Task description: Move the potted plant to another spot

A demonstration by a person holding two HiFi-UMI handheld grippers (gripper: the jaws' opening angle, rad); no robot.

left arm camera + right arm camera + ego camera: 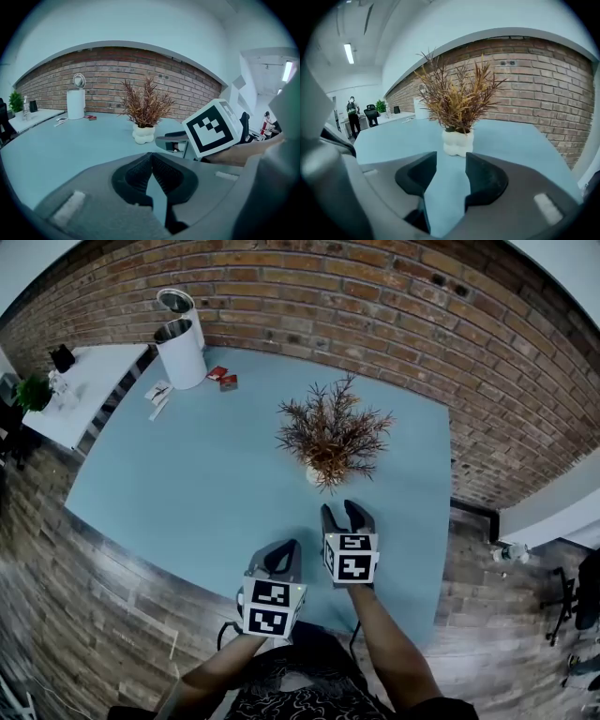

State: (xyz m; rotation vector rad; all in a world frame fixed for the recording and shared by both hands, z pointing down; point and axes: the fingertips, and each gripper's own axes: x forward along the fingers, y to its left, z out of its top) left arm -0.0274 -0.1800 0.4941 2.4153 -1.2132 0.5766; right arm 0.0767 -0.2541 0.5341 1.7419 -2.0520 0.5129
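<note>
The plant [330,432] stands upright on the blue desk [187,484], towards the far right part of it and not far from the brick wall [375,296]. Its long axis runs straight up from the desk. The dry brown and orange stems rise out of a small, lumpy white pot [457,142] and fan upward and outward on all sides. From the head view the foliage covers most of the pot, and only a bit of its white rim shows at the near side.

The right tongs [345,515] hang low over the desk just on the near side of the plant and point at it. Their jaws are spread, with only bare desk between them; the pot sits ahead of the tips, apart from them. The left tongs [286,554] are further back and to the left, nearer the desk's front edge. Their jaws are pressed together at the tips and pinch nothing. In the left gripper view the plant stands ahead and slightly left, well apart.

At the far left corner of the desk stands a white canister [180,351], with two small red things [223,378] beside it. A white side table [84,390] lies beyond the left edge.
</note>
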